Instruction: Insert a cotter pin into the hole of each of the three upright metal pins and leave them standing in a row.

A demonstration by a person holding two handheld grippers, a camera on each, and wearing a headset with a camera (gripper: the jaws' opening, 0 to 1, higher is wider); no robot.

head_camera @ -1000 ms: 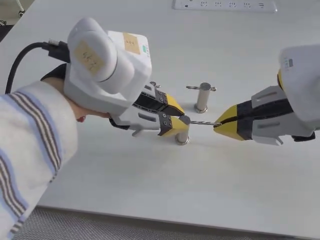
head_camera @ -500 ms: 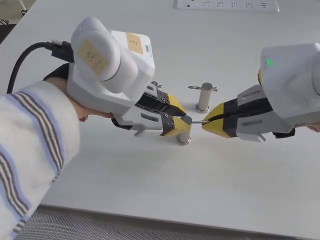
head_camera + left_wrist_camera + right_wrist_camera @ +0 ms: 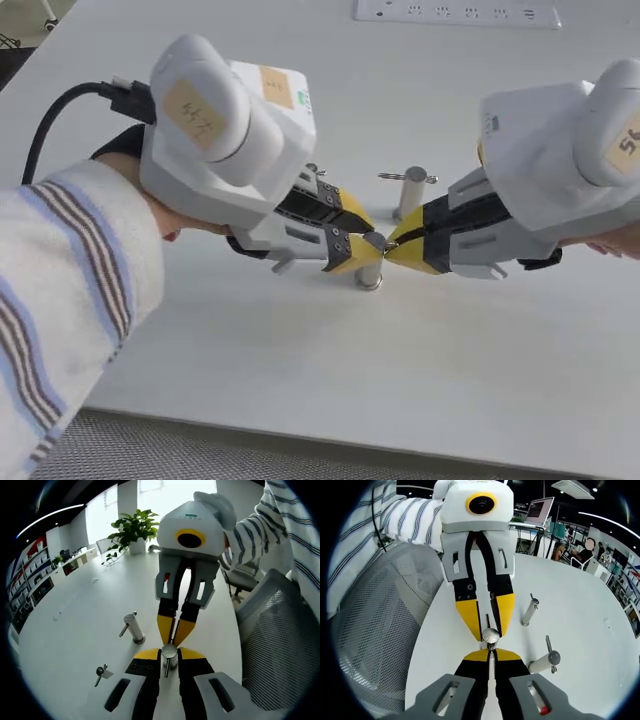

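Observation:
An upright metal pin (image 3: 369, 268) stands on the white table (image 3: 300, 360), and my left gripper (image 3: 360, 238) is shut around its upper part. Its round head (image 3: 169, 651) sits between my left gripper's yellow fingertips (image 3: 148, 654). My right gripper (image 3: 393, 246) comes from the right, shut on a thin cotter pin (image 3: 491, 651), its tips almost touching the pin head (image 3: 490, 635). Little of the cotter pin shows between the tips and the pin. Behind stands a second pin (image 3: 408, 192) with a cotter pin through it. A third pin (image 3: 100, 672) stands further along.
A white power strip (image 3: 455, 12) lies at the table's far edge. A black cable (image 3: 45, 120) runs from the left gripper. The near table edge (image 3: 350, 445) is close, with a mesh chair (image 3: 270, 645) beyond it. A potted plant (image 3: 134, 527) stands far off.
My right gripper has moved left to the held pin, and the exposed length of the cotter pin has shrunk to almost nothing. The left gripper has kept its hold.

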